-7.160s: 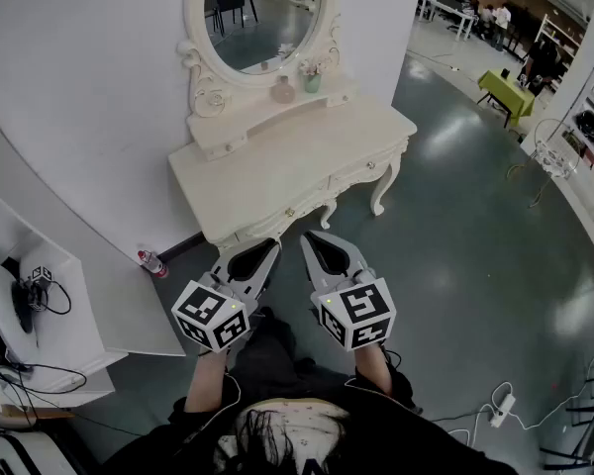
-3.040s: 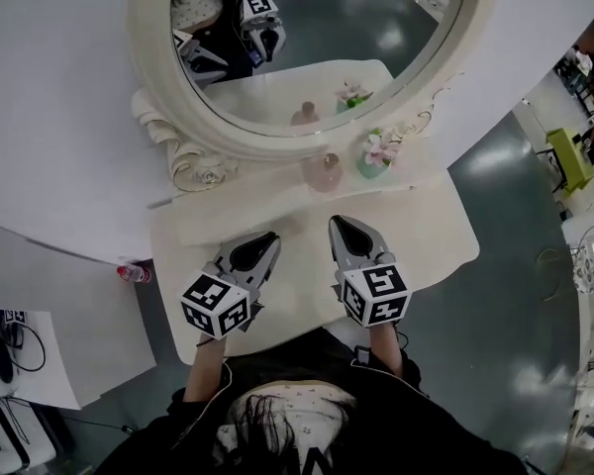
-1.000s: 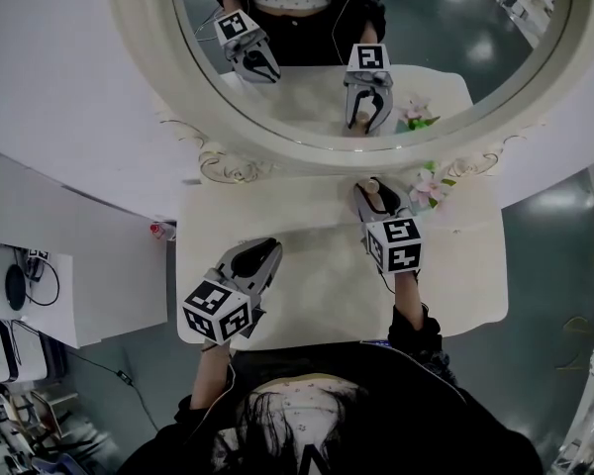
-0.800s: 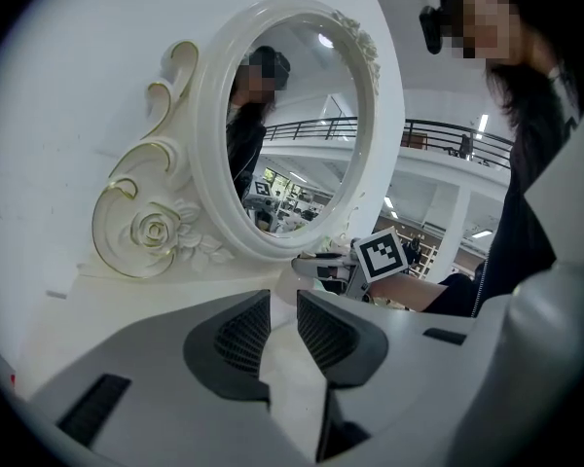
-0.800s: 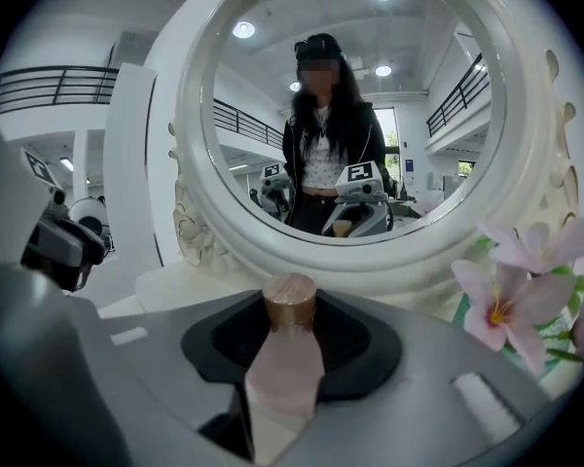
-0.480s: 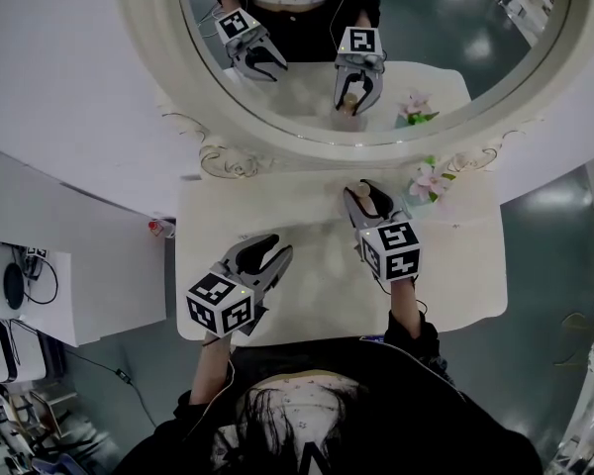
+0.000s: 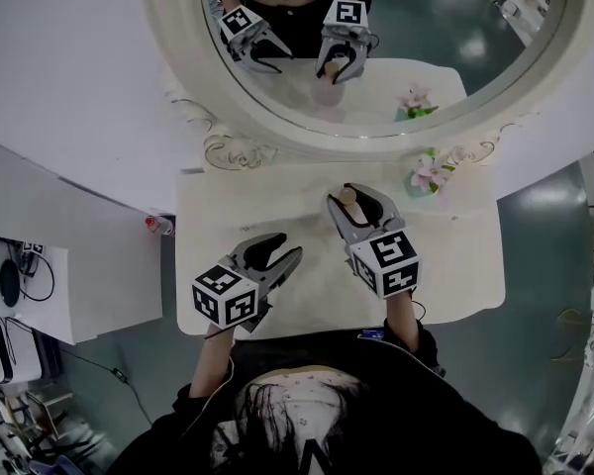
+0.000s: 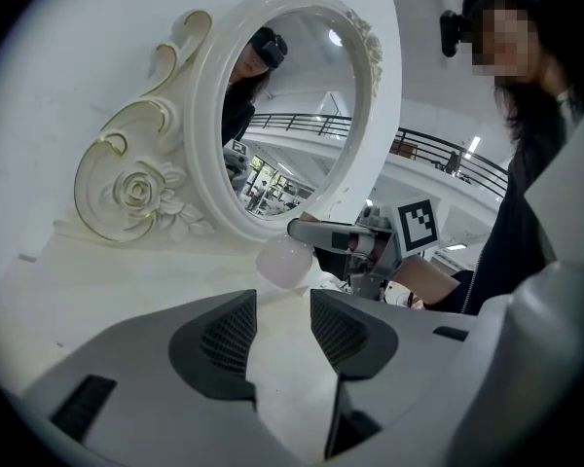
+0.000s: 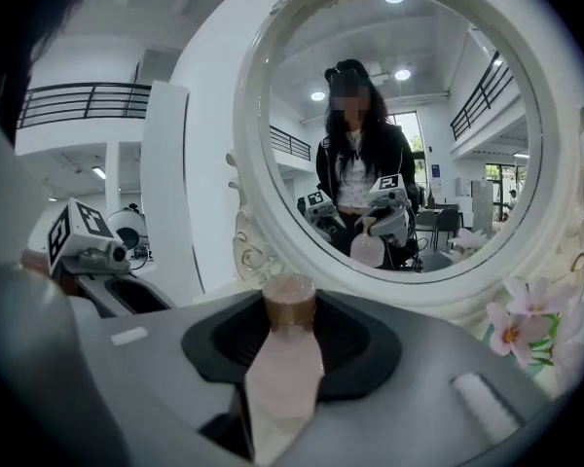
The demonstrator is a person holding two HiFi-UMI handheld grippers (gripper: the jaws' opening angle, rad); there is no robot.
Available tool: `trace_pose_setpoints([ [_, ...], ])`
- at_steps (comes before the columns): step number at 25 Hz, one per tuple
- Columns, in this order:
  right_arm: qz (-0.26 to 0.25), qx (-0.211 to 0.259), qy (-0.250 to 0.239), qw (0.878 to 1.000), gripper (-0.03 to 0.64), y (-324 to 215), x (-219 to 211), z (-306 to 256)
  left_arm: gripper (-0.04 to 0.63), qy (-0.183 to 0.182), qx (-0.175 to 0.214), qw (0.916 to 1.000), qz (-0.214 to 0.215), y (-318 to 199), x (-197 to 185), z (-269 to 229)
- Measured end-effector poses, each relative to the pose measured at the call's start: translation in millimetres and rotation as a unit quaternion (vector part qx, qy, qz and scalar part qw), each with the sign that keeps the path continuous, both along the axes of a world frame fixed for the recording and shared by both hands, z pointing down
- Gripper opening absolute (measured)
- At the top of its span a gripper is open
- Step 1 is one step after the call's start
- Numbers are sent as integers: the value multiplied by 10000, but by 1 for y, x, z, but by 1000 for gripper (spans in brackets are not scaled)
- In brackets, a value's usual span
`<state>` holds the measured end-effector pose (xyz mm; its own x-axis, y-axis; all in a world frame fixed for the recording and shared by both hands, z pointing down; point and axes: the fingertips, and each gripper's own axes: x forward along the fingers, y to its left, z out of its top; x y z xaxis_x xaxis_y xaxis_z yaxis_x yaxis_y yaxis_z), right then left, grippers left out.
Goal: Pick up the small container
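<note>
Right gripper is clamped on the small container: body between the pads, cap poking out ahead. That grip looks firm enough for the lift. Left gripper alongside has just been opening its jaws with nothing between them, likely standby. Mirror is beyond both.

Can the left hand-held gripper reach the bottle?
Likely yes: the left hand-held gripper, whose empty jaws have just been opening, faces the bottle over bare tabletop, though the right one holds it.

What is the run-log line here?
right gripper: shut on small pale-pink bottle with brown cap | left gripper: jaws just been opening, nothing between | over cream dressing table
</note>
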<state>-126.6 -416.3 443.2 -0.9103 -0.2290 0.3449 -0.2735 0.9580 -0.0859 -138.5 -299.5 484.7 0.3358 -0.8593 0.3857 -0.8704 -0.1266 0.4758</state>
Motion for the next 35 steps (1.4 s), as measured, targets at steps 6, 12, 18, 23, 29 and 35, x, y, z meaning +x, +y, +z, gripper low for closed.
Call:
trace_pose_setpoints([
  [6, -233, 76, -89, 9997, 146, 39, -10, -16, 192, 207, -45, 9994, 278, 11, 7, 7],
  [12, -421, 108, -128, 9990, 146, 82, -23, -28, 227, 554, -70, 9972, 491, 26, 13, 15],
  [18, -531, 117, -121, 9984, 146, 130, -40, -35, 233, 771, 39, 9948, 662, 51, 2, 12],
  [23, -544, 128, -120, 9984, 146, 163, -49, -38, 233, 903, 200, 9924, 811, 70, -5, 8],
  [29, -343, 157, -70, 9993, 146, 197, -54, -39, 235, 896, 362, 9893, 1093, 100, -9, 1],
  [35, 4, 100, -123, 9999, 146, 227, -54, -39, 235, 773, 371, 9875, 1326, 132, -13, 2],
])
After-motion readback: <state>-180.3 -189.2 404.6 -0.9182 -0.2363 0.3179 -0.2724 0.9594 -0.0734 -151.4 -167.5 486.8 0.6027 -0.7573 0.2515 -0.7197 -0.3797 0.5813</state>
